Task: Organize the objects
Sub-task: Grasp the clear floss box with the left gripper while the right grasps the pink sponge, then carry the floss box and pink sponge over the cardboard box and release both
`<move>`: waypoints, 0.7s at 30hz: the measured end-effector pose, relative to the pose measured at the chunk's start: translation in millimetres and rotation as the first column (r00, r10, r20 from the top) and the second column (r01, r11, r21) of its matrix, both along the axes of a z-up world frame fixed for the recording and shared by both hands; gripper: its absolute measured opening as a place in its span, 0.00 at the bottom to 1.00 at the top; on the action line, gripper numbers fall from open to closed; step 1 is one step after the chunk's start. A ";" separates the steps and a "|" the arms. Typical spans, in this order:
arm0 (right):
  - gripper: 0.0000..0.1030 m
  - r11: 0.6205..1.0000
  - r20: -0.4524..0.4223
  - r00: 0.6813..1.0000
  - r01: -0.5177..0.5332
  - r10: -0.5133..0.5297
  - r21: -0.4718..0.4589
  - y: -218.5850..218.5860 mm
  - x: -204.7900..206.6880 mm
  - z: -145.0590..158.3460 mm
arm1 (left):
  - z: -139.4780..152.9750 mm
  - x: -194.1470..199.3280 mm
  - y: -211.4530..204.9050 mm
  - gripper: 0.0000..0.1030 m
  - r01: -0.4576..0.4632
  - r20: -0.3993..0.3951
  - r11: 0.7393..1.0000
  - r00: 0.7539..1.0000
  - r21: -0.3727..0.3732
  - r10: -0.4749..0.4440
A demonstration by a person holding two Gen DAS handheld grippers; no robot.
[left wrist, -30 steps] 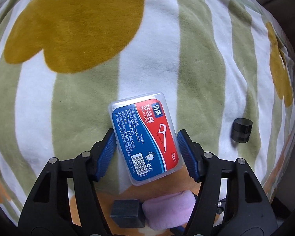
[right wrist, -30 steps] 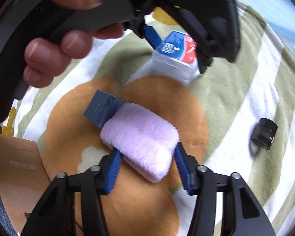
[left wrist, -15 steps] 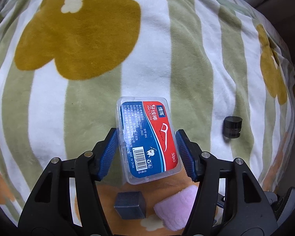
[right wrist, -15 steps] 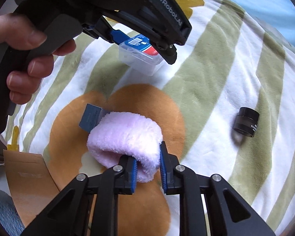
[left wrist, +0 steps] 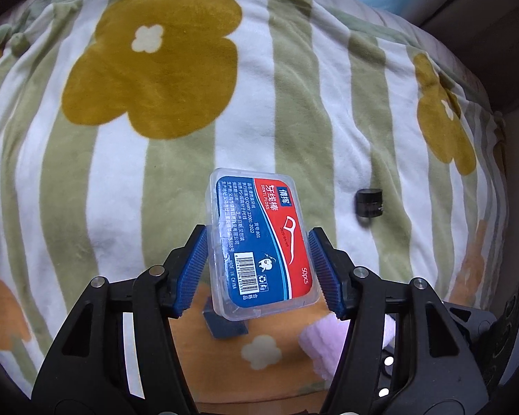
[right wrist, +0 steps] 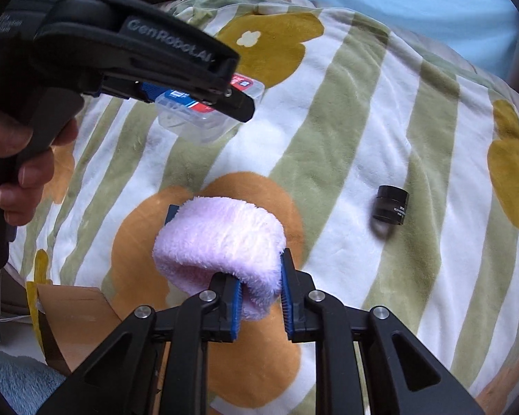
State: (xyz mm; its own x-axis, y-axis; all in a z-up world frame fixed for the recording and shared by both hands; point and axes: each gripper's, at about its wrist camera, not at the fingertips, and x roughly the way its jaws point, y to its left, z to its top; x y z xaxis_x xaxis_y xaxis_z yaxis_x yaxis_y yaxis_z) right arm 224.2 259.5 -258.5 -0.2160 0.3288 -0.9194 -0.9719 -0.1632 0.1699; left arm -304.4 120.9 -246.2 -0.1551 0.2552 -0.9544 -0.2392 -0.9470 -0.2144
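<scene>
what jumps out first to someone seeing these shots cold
The left gripper holds a clear floss box with a red and blue label above the flowered blanket. The right gripper pinches a fluffy pink cloth, and a small black cylinder lies alone on the blanket to the right.

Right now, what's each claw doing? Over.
Left gripper clamps floss box. Right gripper pinches pink cloth. Both lifted. Nothing blocking.

Soft even daylight, faint shadows, sharp centre, fisheye-bent dark corners
</scene>
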 end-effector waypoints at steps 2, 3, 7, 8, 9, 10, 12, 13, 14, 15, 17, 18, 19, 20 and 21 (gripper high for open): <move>0.17 1.000 -0.007 1.000 0.024 -0.024 0.008 -7.8 1.2 15.8 | 11.5 10.5 -3.8 0.54 0.000 -0.012 1.000 1.000 0.010 0.000; 0.17 0.999 -0.010 0.999 0.035 -0.035 0.011 -11.6 0.3 20.4 | 17.3 16.3 -6.5 0.54 0.001 -0.019 1.000 1.000 0.014 0.000; 0.17 0.998 -0.009 0.998 0.062 -0.062 0.029 -29.3 -0.2 43.8 | 41.3 43.4 -17.8 0.54 0.008 -0.048 0.999 0.999 0.032 -0.006; 0.17 0.997 -0.009 0.998 0.068 -0.068 0.034 -34.6 -1.0 48.9 | 45.5 50.4 -20.4 0.54 0.009 -0.053 0.999 0.999 0.037 -0.007; 0.17 0.996 -0.011 0.997 0.075 -0.075 0.039 -40.6 -1.8 54.4 | 50.4 58.1 -23.3 0.54 0.009 -0.058 0.999 0.998 0.041 -0.007; 0.17 0.996 -0.016 0.996 0.084 -0.083 0.041 -46.2 -2.5 59.9 | 55.9 66.5 -27.1 0.54 0.009 -0.062 0.999 0.998 0.048 -0.006; 0.17 0.994 -0.022 0.995 0.100 -0.099 0.050 -57.9 -4.4 70.6 | 66.3 83.7 -34.7 0.54 0.008 -0.071 0.998 0.997 0.060 -0.003; 0.17 0.993 -0.025 0.994 0.106 -0.105 0.054 -64.2 -5.7 75.8 | 70.9 92.7 -38.7 0.54 0.008 -0.076 0.998 0.997 0.065 -0.003; 0.17 0.992 -0.027 0.993 0.112 -0.111 0.060 -71.2 -7.5 81.3 | 75.8 102.5 -42.4 0.54 0.010 -0.081 0.998 0.997 0.069 -0.004; 0.17 0.991 -0.029 0.993 0.115 -0.114 0.063 -77.2 -9.5 85.4 | 79.8 111.9 -46.2 0.54 0.013 -0.084 0.997 0.996 0.072 -0.007; 0.17 0.992 -0.027 0.994 0.112 -0.110 0.063 -89.9 -14.5 92.3 | 86.5 131.1 -53.7 0.54 0.018 -0.088 0.997 0.996 0.078 -0.011; 0.17 0.992 -0.025 0.994 0.112 -0.110 0.065 -97.1 -18.0 95.6 | 89.3 140.2 -57.6 0.54 0.021 -0.090 0.997 0.996 0.081 -0.014; 0.17 0.992 -0.025 0.994 0.109 -0.108 0.064 -103.9 -21.4 98.3 | 91.3 149.3 -61.3 0.54 0.023 -0.090 0.996 0.996 0.082 -0.016; 0.17 0.992 -0.022 0.994 0.107 -0.106 0.063 -110.4 -24.9 100.1 | 93.0 159.1 -65.4 0.54 0.026 -0.091 0.996 0.996 0.084 -0.018; 0.17 0.992 -0.019 0.994 0.105 -0.104 0.064 -117.1 -28.9 101.6 | 93.9 167.7 -69.1 0.54 0.027 -0.091 0.996 0.996 0.085 -0.019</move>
